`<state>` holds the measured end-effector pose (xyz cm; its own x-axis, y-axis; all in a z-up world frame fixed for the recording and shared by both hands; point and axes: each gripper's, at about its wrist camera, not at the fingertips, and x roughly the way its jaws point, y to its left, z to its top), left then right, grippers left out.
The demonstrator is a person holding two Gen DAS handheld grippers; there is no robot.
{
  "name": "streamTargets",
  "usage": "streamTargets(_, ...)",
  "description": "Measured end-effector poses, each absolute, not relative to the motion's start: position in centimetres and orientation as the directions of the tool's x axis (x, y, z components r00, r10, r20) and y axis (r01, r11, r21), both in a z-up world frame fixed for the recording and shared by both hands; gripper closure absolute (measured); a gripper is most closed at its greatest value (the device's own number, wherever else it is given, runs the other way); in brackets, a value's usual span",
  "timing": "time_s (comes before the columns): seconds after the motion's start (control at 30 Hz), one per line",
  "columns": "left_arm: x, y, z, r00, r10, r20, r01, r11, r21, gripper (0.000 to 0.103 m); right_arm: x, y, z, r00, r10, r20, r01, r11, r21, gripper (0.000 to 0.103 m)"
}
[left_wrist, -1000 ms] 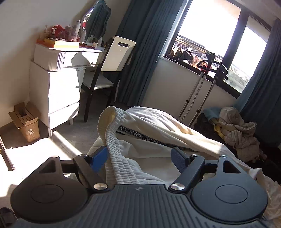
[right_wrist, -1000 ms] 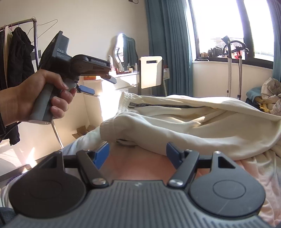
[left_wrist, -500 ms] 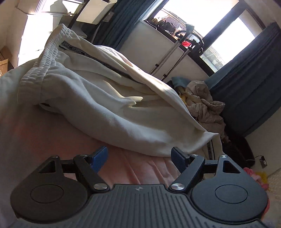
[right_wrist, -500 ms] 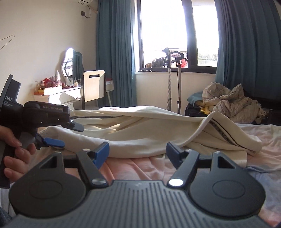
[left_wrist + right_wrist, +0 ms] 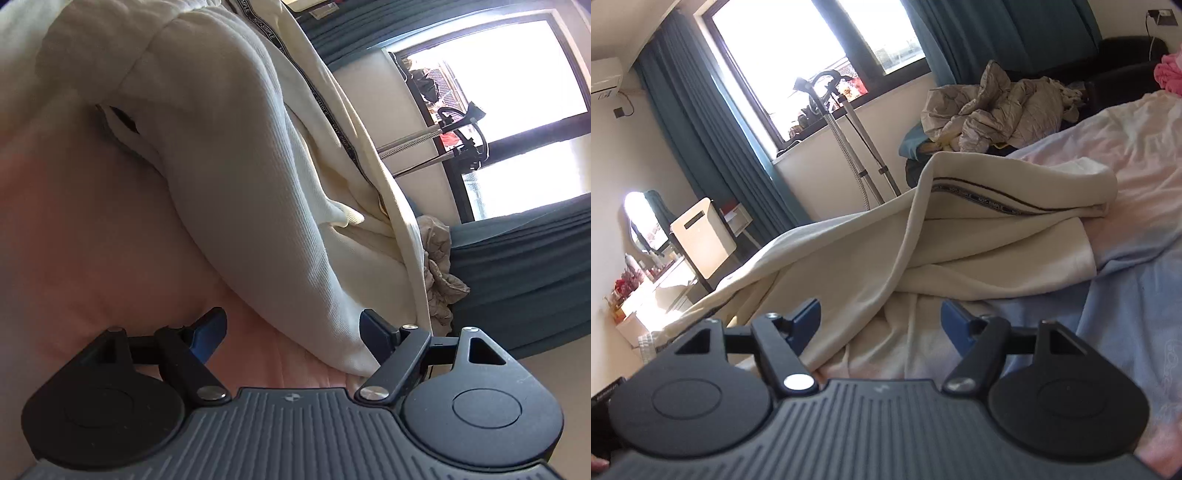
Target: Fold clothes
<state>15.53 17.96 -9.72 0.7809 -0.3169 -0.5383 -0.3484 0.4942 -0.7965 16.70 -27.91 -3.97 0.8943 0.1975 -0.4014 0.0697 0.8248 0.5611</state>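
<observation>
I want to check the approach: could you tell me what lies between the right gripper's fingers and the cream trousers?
In the right wrist view, only rumpled bed sheet lies between the open right gripper and the cream trousers; the trousers' edge begins just beyond its left finger.

Cream trousers: soft knit cloth, fine ribbed texture, matt; woven black side tape with lettering. Bedsheet: smooth pink cloth, matt. Left gripper and right gripper: matt black plastic, ribbed base, blue pads, shiny metal screws. Crumpled grey quilt: slight sheen.
</observation>
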Motion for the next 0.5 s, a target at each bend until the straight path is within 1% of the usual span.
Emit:
streamTargets(0.07, 16.0, 18.6, -10.5, 0.789, -0.327, -0.520, -0.343, 0.469, -0.814, 0.023, 20.0, -30.4, -4.7, 0.894, 0.202, -0.401, 0.134, 0.733, 0.667, 0.027)
streamTargets(0.1, 16.2, 18.9, -10.9, 0.789, -0.328, -0.520, -0.351, 0.454, -0.819, 0.024, 21.6, -31.7, -5.0, 0.893, 0.204, -0.400, 0.165, 0.680, 0.714, 0.022)
streamTargets(0.13, 16.4, 19.2, -11.3, 0.789, -0.330, -0.518, -0.361, 0.433, -0.826, 0.026, 23.2, -32.8, -5.3, 0.894, 0.206, -0.399, 0.192, 0.627, 0.755, 0.019)
streamTargets(0.17, 16.5, 19.5, -11.7, 0.799, -0.331, -0.503, -0.356, 0.413, -0.838, 0.029, 24.9, -33.6, -5.6, 0.896, 0.207, -0.392, 0.203, 0.594, 0.779, 0.019)
streamTargets(0.23, 16.7, 20.0, -12.3, 0.815, -0.325, -0.479, -0.349, 0.384, -0.855, 0.034, 28.2, -35.4, -5.8, 0.904, 0.178, -0.389, 0.238, 0.547, 0.803, 0.018)
streamTargets(0.3, 17.2, 20.3, -13.0, 0.819, -0.323, -0.474, -0.355, 0.365, -0.861, 0.040, 30.9, -36.9, -6.1, 0.910, 0.143, -0.390, 0.271, 0.506, 0.819, 0.017)
streamTargets(0.33, 17.4, 20.4, -13.4, 0.821, -0.323, -0.470, -0.356, 0.354, -0.865, 0.044, 31.8, -37.6, -6.4, 0.907, 0.127, -0.401, 0.297, 0.483, 0.824, 0.017)
streamTargets(0.37, 17.7, 20.6, -13.7, 0.827, -0.320, -0.462, -0.353, 0.345, -0.870, 0.044, 32.7, -38.2, -6.7, 0.904, 0.110, -0.413, 0.322, 0.459, 0.828, 0.017)
streamTargets(0.4, 17.9, 20.7, -14.1, 0.832, -0.318, -0.455, -0.350, 0.336, -0.874, 0.047, 33.5, -38.9, -7.0, 0.901, 0.094, -0.424, 0.346, 0.434, 0.832, 0.014)
streamTargets(0.43, 18.1, 20.8, -14.3, 0.837, -0.312, -0.449, -0.347, 0.331, -0.878, 0.051, 34.4, -39.5, -7.3, 0.896, 0.079, -0.436, 0.370, 0.408, 0.834, 0.012)
streamTargets(0.47, 18.2, 20.8, -14.6, 0.842, -0.306, -0.444, -0.345, 0.326, -0.880, 0.054, 35.2, -40.2, -7.5, 0.891, 0.064, -0.449, 0.394, 0.382, 0.836, 0.011)
streamTargets(0.5, 18.3, 20.9, -14.8, 0.845, -0.300, -0.442, -0.344, 0.327, -0.880, 0.058, 36.1, -40.8, -7.8, 0.886, 0.049, -0.461, 0.416, 0.355, 0.837, 0.010)
